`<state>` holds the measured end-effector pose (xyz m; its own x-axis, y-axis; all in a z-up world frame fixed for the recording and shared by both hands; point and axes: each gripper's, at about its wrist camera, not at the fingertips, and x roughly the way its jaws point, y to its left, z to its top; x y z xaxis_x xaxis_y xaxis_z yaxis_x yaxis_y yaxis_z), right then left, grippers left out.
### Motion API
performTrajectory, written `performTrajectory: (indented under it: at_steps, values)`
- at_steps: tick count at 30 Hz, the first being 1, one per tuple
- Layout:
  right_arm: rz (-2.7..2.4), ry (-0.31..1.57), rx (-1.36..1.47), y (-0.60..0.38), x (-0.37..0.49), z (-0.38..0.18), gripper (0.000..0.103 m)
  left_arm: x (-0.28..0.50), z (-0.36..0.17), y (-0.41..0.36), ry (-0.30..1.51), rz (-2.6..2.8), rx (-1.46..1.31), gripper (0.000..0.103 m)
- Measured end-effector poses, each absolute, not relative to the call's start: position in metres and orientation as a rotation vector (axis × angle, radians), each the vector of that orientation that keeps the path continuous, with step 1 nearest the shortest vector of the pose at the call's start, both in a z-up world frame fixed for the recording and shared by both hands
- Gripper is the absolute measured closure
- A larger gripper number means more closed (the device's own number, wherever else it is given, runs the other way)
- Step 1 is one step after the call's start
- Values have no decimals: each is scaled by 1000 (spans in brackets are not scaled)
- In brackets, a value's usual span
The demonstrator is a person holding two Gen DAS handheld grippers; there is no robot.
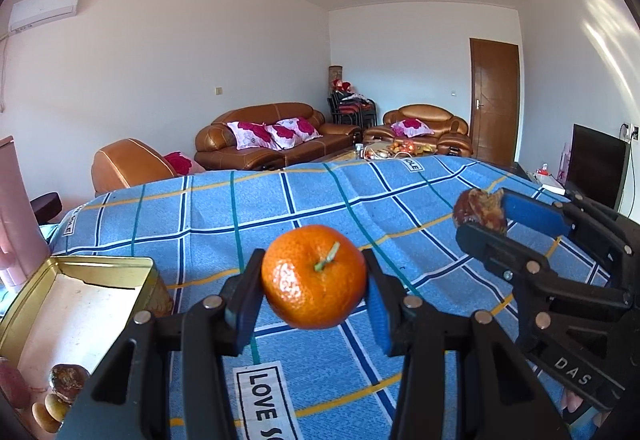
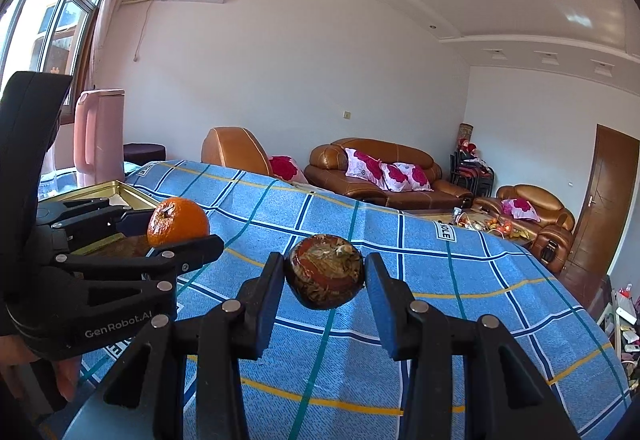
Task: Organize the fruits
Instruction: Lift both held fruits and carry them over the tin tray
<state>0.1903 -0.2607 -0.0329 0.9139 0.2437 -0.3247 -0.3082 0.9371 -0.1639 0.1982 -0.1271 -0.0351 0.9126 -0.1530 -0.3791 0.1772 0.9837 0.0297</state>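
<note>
My left gripper (image 1: 314, 280) is shut on an orange tangerine (image 1: 314, 276) and holds it above the blue checked cloth (image 1: 320, 200). It also shows in the right wrist view (image 2: 176, 228), at the left. My right gripper (image 2: 324, 272) is shut on a dark brown round fruit (image 2: 325, 271) above the cloth. In the left wrist view it (image 1: 480, 216) is at the right with the brown fruit (image 1: 478, 210). A gold tin box (image 1: 24, 320) sits at the lower left with several small fruits (image 1: 68, 380) in its near corner.
The gold tin (image 2: 128, 190) lies behind the left gripper in the right wrist view. A pink kettle (image 2: 100, 136) stands beyond the cloth's far left. Brown sofas (image 1: 276, 136) and a door (image 1: 494, 100) are far behind the table.
</note>
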Motion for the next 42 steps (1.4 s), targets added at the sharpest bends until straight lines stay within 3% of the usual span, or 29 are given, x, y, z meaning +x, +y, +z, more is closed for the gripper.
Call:
performTrajectory:
  at_steps: [21, 42]
  values:
    - [314, 287, -319, -239, 181, -36, 59, 173, -34, -110, 372, -171, 56, 55]
    - [390, 327, -249, -212, 164, -32, 59, 140, -32, -76, 361, -160, 40, 55]
